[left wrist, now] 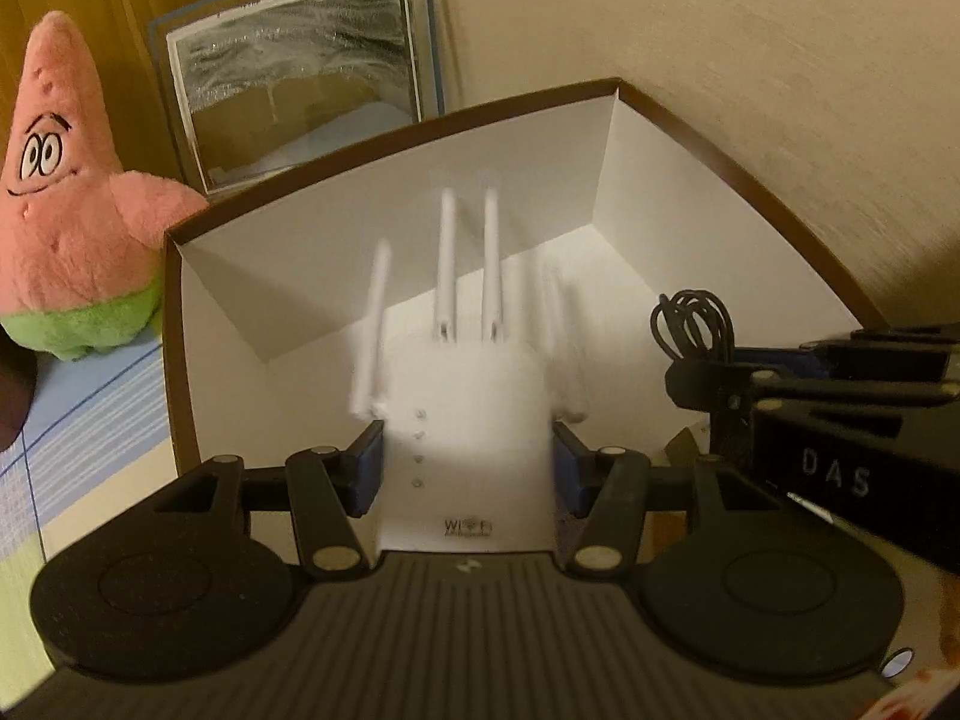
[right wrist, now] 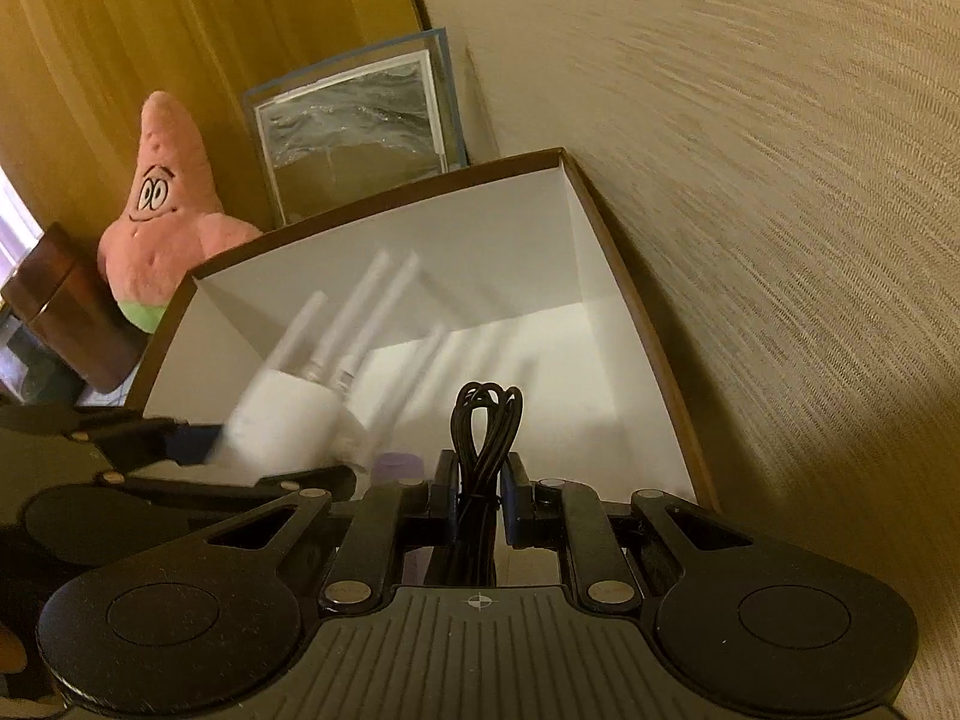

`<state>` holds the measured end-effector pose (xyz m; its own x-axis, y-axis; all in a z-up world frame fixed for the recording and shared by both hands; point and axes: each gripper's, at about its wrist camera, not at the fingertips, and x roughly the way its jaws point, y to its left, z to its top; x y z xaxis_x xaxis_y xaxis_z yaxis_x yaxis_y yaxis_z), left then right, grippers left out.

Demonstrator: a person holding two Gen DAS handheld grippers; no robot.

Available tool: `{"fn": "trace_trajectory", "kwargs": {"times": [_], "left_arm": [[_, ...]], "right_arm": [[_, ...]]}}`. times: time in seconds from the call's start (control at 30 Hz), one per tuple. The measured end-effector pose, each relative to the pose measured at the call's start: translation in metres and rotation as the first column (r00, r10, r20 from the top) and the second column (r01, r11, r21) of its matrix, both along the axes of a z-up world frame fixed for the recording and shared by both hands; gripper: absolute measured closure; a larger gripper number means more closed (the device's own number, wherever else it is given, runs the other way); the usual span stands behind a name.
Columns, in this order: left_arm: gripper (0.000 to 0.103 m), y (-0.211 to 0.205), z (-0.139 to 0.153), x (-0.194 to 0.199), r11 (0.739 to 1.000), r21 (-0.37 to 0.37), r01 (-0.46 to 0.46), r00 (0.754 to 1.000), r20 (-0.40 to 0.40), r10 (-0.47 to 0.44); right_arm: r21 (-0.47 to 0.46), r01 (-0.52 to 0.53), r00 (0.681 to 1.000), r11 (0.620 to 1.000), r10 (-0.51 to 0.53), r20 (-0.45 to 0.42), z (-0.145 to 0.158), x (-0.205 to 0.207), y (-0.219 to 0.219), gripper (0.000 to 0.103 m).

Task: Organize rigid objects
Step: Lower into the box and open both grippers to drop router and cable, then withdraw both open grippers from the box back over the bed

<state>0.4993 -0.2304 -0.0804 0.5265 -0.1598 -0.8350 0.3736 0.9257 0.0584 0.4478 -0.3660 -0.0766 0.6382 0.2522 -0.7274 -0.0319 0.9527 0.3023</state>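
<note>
The white wifi repeater [left wrist: 465, 420] sits clamped between the blue pads of the left gripper [left wrist: 467, 468], held by its two sides with its four antennas pointing up and away, over the open box [left wrist: 420, 174]. The label end of the repeater faces the camera, and its edges are smeared by blur. To the right, the right gripper [right wrist: 478, 504] is pinched narrow on a bundle of black cable [right wrist: 487, 420], whose loops stand up above the pads, also over the near part of the box. The box has a brown outside and white inside walls; its white floor shows beyond both held things. From the right wrist view the repeater [right wrist: 282, 420] hangs to the left of the cable, close beside it; whether they touch I cannot tell. Beyond the box on the far left sits a pink star-shaped plush toy [left wrist: 66, 210] with green shorts, and a framed picture [left wrist: 300, 78] leans behind the far wall of the box. A beige textured wall [right wrist: 780, 210] runs along the right.
</note>
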Motion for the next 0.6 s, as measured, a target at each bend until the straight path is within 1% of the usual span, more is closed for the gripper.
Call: {"fn": "trace_trajectory", "kwargs": {"times": [0.17, 0.27, 0.3, 0.33, 0.37, 0.43, 0.53, 0.6], "left_arm": [[0.049, 0.002, 0.005, -0.002, 1.000, 0.004, 0.007, 1.000, 0.020, -0.007], [0.049, 0.008, 0.010, -0.004, 1.000, -0.004, 0.003, 1.000, 0.024, -0.003], [0.048, 0.010, 0.012, -0.005, 1.000, -0.007, 0.001, 1.000, 0.023, -0.001], [0.048, 0.012, 0.014, -0.006, 1.000, -0.013, -0.002, 1.000, 0.023, 0.002], [0.048, 0.015, 0.016, -0.008, 1.000, -0.020, -0.005, 1.000, 0.027, 0.006], [0.048, 0.020, 0.020, -0.012, 1.000, -0.027, -0.013, 0.999, 0.035, 0.014], [0.047, 0.028, 0.025, -0.017, 0.999, -0.049, -0.013, 0.999, 0.033, 0.015], [0.047, 0.032, 0.029, -0.022, 0.998, -0.055, -0.011, 0.999, 0.039, 0.013]], "right_arm": [[-0.020, 0.015, 1.000, 1.000, -0.015, 0.010, 0.002, 0.002, 0.003, 0.093], [-0.007, 0.022, 1.000, 1.000, -0.022, 0.010, 0.004, 0.002, 0.004, 0.091], [-0.003, 0.015, 1.000, 1.000, -0.015, 0.015, 0.005, 0.002, 0.005, 0.085], [-0.008, 0.009, 1.000, 1.000, -0.009, 0.021, 0.006, 0.000, 0.007, 0.077], [-0.017, 0.009, 1.000, 1.000, -0.009, 0.027, 0.008, -0.001, 0.008, 0.072], [-0.026, 0.014, 0.999, 1.000, -0.012, 0.046, 0.011, -0.006, 0.009, 0.059], [-0.006, 0.017, 0.998, 1.000, -0.017, 0.063, 0.016, -0.014, 0.007, 0.054], [0.003, 0.019, 0.997, 1.000, -0.019, 0.069, 0.019, -0.020, 0.006, 0.053]]}}
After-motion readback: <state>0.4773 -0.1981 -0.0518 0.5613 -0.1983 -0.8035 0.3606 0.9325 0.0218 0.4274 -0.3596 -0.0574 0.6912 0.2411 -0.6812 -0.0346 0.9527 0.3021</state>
